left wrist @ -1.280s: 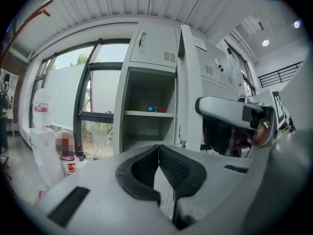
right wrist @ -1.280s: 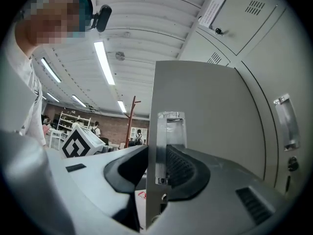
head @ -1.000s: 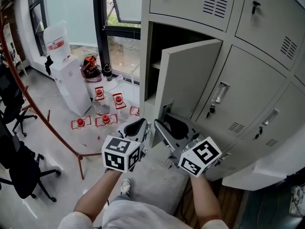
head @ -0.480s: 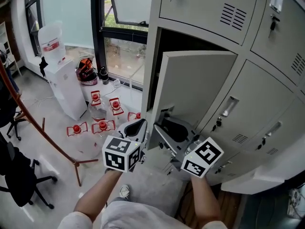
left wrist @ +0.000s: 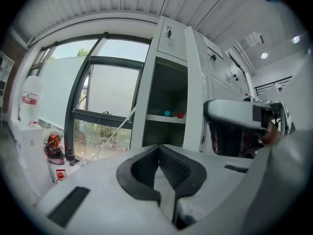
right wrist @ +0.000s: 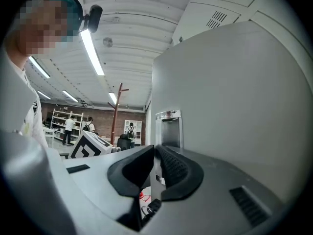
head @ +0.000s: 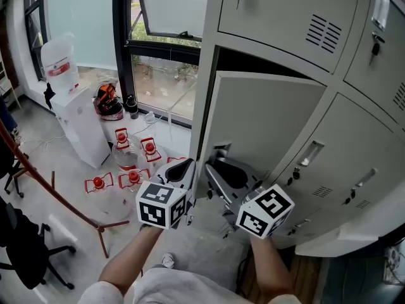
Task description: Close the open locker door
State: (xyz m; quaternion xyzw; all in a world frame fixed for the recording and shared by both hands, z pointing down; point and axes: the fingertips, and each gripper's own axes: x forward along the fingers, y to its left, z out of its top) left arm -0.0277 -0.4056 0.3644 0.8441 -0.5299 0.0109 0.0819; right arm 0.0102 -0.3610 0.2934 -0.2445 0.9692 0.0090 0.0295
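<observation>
Grey lockers [head: 285,18] stand beside a tall window [head: 158,62]. One locker door [head: 266,119] hangs partly open. Inside its compartment a shelf [left wrist: 159,117] carries a small blue thing [left wrist: 167,113] and a small red thing [left wrist: 180,115], side by side. The right gripper [head: 218,170] is at the door's free edge. Its fingers [right wrist: 171,168] have just been closing, and the thin edge sits pinched between them. The left gripper [head: 180,168] hangs just beside it, fingers together on nothing.
</observation>
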